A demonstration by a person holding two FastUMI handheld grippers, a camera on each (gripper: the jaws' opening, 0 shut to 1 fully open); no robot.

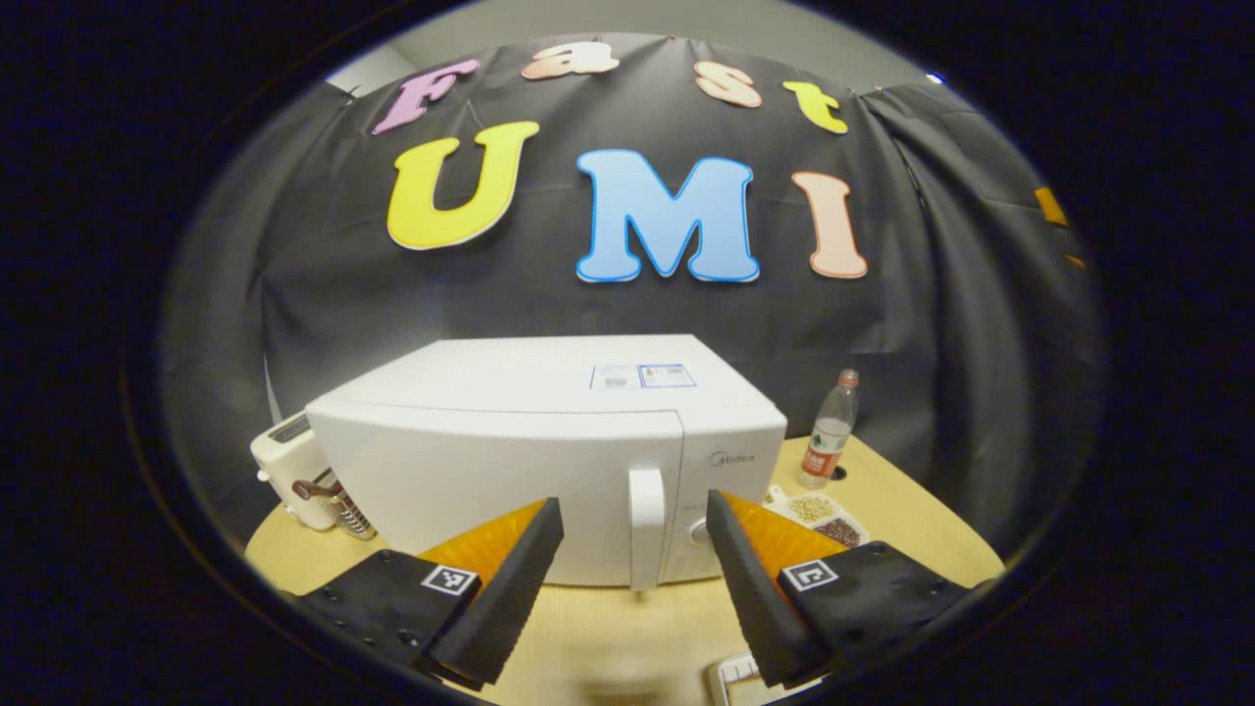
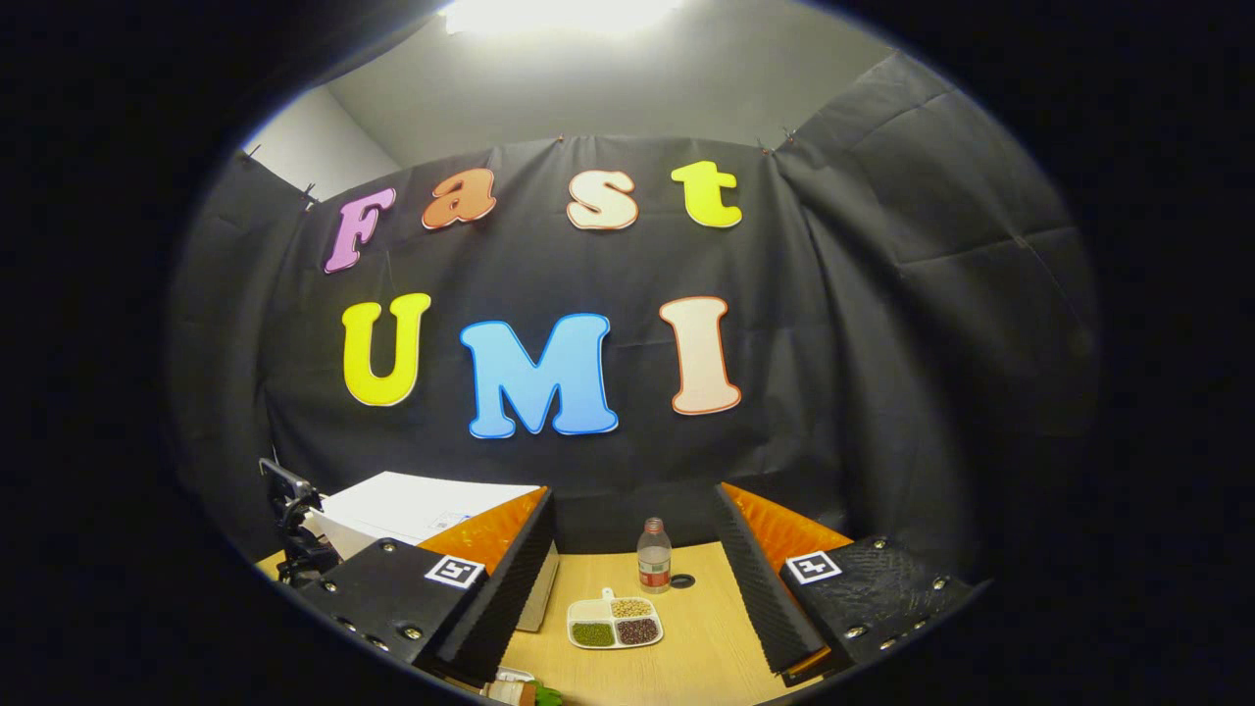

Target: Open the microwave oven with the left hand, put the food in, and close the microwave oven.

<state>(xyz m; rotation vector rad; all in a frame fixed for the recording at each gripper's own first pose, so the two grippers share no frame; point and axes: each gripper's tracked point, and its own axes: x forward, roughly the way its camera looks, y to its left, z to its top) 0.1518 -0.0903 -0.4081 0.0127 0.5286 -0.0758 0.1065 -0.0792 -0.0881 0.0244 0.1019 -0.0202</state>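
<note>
Nothing done yet, by the look of it: microwave point(image 1: 510, 461) door shut, its handle point(image 1: 646, 525) untouched, so open, load and close are all left. One microwave, on the counter point(image 1: 608, 637), the landmark here. One left gripper point(image 1: 635, 549) just in front of the microwave, jaws spread wide, holding nothing, handle framed between the fingers but apart from them. One right gripper point(image 2: 635, 574) off to the microwave's right, also wide open and empty, pointing past the food tray. One toaster-like white appliance point(image 1: 294, 471) at the microwave's left. One bottle point(image 1: 829, 431) right of the microwave, near the back; a small dark cap-like spot beside it, can't tell what. One food tray point(image 2: 615, 622), the thing to go in, on the counter right of the microwave, in front of the bottle, with four compartments of beans or grains. Small items at the near counter edge, too cut off to name.
</note>
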